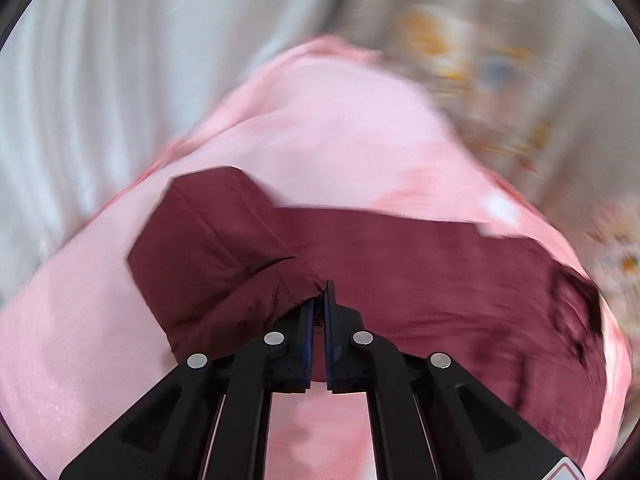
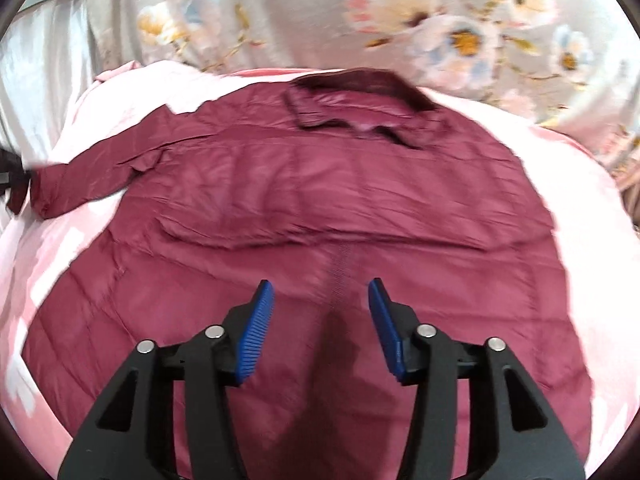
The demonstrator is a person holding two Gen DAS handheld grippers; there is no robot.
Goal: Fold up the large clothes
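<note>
A dark red padded jacket [image 2: 320,184] lies spread on a pink blanket [image 2: 44,280], collar [image 2: 360,96] at the far side. One sleeve [image 2: 88,176] stretches out to the left. In the left wrist view my left gripper [image 1: 320,294] is shut on the end of that sleeve [image 1: 208,240], and the cloth bunches up at its tips. The rest of the jacket [image 1: 420,280] runs off to the right, blurred. My right gripper [image 2: 322,288] stands open just above the jacket's lower body, near the zip line. Nothing sits between its blue pads [image 2: 256,332].
The pink blanket [image 1: 320,140] covers a bed. Beyond it lies grey bedding with a flower print [image 2: 460,40]. White pleated fabric [image 1: 80,80] is at the left. The blanket's pink edge shows all around the jacket.
</note>
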